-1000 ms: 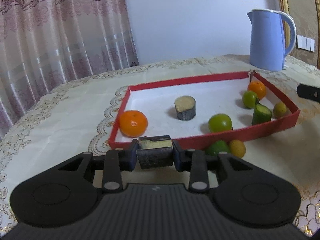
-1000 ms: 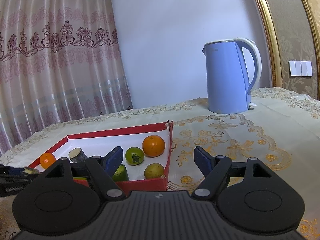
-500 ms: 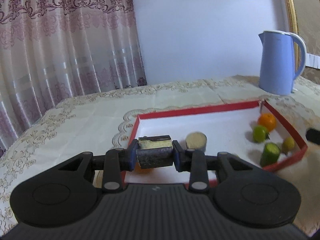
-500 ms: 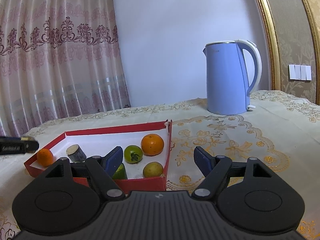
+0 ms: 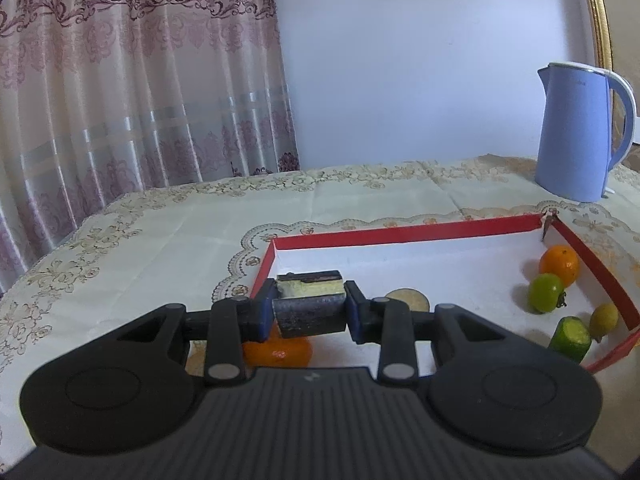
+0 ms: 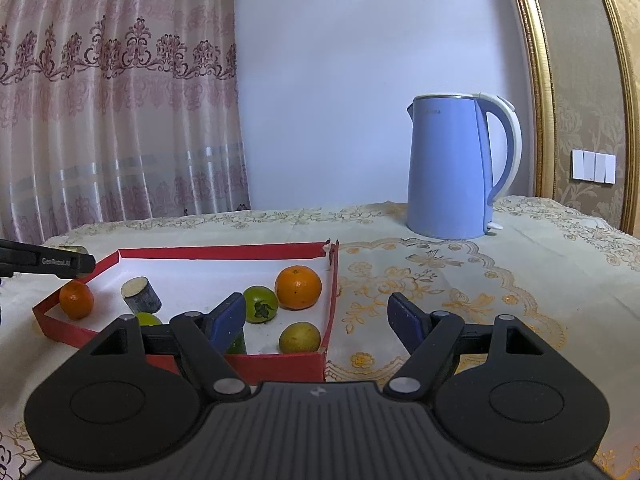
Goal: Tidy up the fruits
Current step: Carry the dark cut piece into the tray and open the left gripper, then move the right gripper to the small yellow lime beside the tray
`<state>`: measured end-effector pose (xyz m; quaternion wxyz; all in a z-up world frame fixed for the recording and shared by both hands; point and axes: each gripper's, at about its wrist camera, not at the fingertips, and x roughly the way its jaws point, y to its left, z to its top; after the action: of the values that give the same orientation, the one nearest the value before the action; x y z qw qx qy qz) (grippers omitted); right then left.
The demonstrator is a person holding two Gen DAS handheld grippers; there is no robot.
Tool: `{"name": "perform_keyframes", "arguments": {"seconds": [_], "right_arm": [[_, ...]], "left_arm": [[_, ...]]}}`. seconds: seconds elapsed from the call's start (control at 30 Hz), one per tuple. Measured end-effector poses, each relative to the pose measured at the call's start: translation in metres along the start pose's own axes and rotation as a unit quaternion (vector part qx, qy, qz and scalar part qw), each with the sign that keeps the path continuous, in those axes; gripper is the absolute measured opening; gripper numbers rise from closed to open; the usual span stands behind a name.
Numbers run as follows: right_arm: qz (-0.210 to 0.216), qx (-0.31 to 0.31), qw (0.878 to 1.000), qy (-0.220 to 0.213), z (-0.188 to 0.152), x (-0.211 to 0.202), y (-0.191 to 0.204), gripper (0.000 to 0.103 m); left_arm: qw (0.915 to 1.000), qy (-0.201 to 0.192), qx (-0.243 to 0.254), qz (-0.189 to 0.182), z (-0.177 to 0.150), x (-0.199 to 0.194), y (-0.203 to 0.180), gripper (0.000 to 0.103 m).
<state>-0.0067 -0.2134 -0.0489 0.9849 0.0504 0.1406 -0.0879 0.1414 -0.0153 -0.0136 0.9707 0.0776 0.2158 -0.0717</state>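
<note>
My left gripper (image 5: 310, 306) is shut on a dark cut stalk piece (image 5: 310, 312) with a pale end, held above the left end of the red-rimmed white tray (image 5: 400, 234). An orange (image 5: 278, 350) lies under it. A second dark stalk piece (image 6: 141, 294) lies in the tray. At the tray's right end lie an orange (image 5: 559, 265), a green fruit (image 5: 545, 293), a yellow fruit (image 5: 604, 318) and a green cut piece (image 5: 570, 338). My right gripper (image 6: 316, 318) is open and empty over the tray's near right corner (image 6: 320, 356).
A blue electric kettle (image 6: 454, 168) stands on the tablecloth behind the tray, to the right. Curtains hang at the left and a wall stands behind the table. The left gripper's tip (image 6: 48, 264) shows at the left of the right wrist view.
My left gripper has risen and moved forward over the tray's left end, still holding the stalk piece. The right gripper has stayed almost still.
</note>
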Motion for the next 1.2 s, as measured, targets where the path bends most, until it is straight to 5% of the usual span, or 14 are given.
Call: {"name": "perform_keyframes", "arguments": {"seconds": [0.23, 0.3, 0.4, 0.63, 0.97, 1.2], "right_arm": [[0.000, 0.000, 1.000, 0.000, 0.000, 0.000, 0.000, 0.078], [0.000, 0.000, 1.000, 0.000, 0.000, 0.000, 0.000, 0.078], [0.001, 0.001, 1.000, 0.001, 0.000, 0.000, 0.000, 0.078], [0.002, 0.003, 1.000, -0.001, 0.000, -0.001, 0.001, 0.078], [0.036, 0.005, 0.999, -0.003, 0.000, -0.005, 0.002, 0.078], [0.088, -0.079, 0.993, 0.021, 0.000, -0.014, 0.053, 0.076]], "left_arm": [[0.9996, 0.023, 0.008, -0.015, -0.001, 0.011, -0.004, 0.034], [0.9996, 0.019, 0.012, -0.017, -0.001, 0.010, -0.006, 0.060], [0.9999, -0.005, 0.015, 0.000, -0.001, 0.004, -0.009, 0.085], [0.9996, -0.023, 0.011, 0.011, -0.003, -0.019, 0.006, 0.093], [0.9978, -0.028, -0.029, 0.052, -0.052, -0.073, 0.067, 0.097], [0.9957, -0.016, -0.071, 0.056, -0.070, -0.079, 0.096, 0.099]]}}
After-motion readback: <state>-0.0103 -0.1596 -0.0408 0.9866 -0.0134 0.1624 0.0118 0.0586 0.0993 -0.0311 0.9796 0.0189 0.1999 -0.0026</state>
